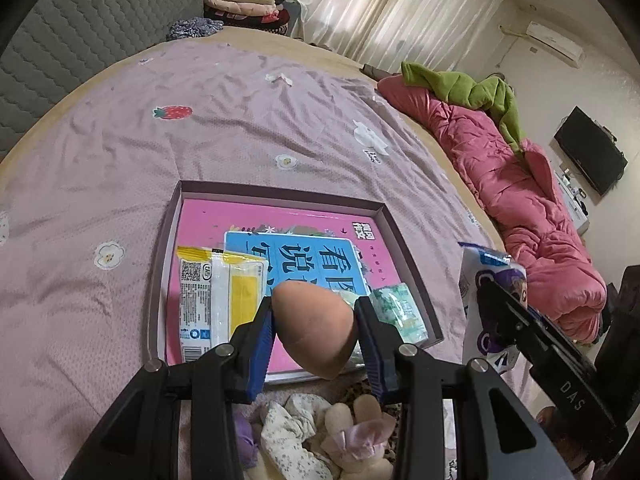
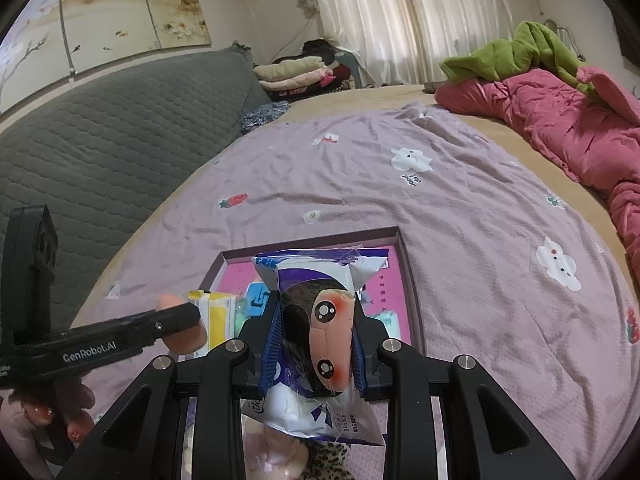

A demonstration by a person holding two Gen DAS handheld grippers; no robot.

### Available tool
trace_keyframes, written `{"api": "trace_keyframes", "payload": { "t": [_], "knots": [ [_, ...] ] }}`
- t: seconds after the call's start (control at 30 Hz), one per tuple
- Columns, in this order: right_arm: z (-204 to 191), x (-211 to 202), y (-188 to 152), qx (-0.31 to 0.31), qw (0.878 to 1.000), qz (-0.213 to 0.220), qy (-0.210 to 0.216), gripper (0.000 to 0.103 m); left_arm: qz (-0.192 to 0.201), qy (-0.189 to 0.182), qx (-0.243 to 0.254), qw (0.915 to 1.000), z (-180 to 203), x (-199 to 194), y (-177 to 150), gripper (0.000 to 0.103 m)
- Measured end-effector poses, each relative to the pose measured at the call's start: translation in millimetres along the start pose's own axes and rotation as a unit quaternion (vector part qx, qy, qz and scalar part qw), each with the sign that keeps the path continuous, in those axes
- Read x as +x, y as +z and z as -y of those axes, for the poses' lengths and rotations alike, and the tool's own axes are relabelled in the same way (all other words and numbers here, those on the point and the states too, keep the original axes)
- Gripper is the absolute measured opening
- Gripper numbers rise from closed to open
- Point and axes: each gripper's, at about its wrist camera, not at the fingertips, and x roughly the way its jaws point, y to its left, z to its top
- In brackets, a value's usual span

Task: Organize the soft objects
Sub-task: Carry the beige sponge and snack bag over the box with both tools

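Note:
My left gripper (image 1: 314, 322) is shut on a tan egg-shaped makeup sponge (image 1: 314, 328) and holds it above the near edge of a shallow box (image 1: 280, 192) with a pink book inside. In the box lie a yellow-and-white packet (image 1: 216, 300) and a green-white packet (image 1: 398, 312). My right gripper (image 2: 316, 340) is shut on a white-and-purple cartoon-face packet (image 2: 320, 320), held above the box's (image 2: 312, 240) near right side. That packet (image 1: 486, 280) and the right gripper show at the right in the left wrist view. The left gripper (image 2: 176, 320) with the sponge shows at the left in the right wrist view.
The box lies on a purple bedsheet (image 1: 200, 140). Scrunchies and a small plush (image 1: 340, 436) lie below my left gripper. A pink quilt (image 1: 520, 200) with a green blanket (image 1: 472, 92) lies on the right. Folded clothes (image 1: 244, 0) are stacked at the far end, beside a grey headboard (image 2: 100, 128).

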Motion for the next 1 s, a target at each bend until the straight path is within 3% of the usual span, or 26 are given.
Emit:
{"api": "trace_keyframes", "payload": {
  "t": [0.33, 0.53, 0.7, 1.0],
  "knots": [
    [4, 15, 2, 0.000, 1.000, -0.007, -0.001, 0.031, -0.041, 0.010, 0.039, 0.9983, 8, 39, -6, 0.040],
    [10, 28, -1, 0.001, 1.000, -0.017, -0.002, 0.031, -0.088, 0.015, 0.108, 0.9901, 18, 62, -11, 0.040],
    [13, 38, -5, 0.004, 1.000, -0.025, -0.002, 0.031, -0.115, 0.017, 0.131, 0.9846, 18, 74, -14, 0.040],
    [13, 63, -8, 0.004, 0.999, -0.043, -0.006, 0.031, -0.120, 0.038, 0.151, 0.9805, 14, 86, -18, 0.040]
  ]
}}
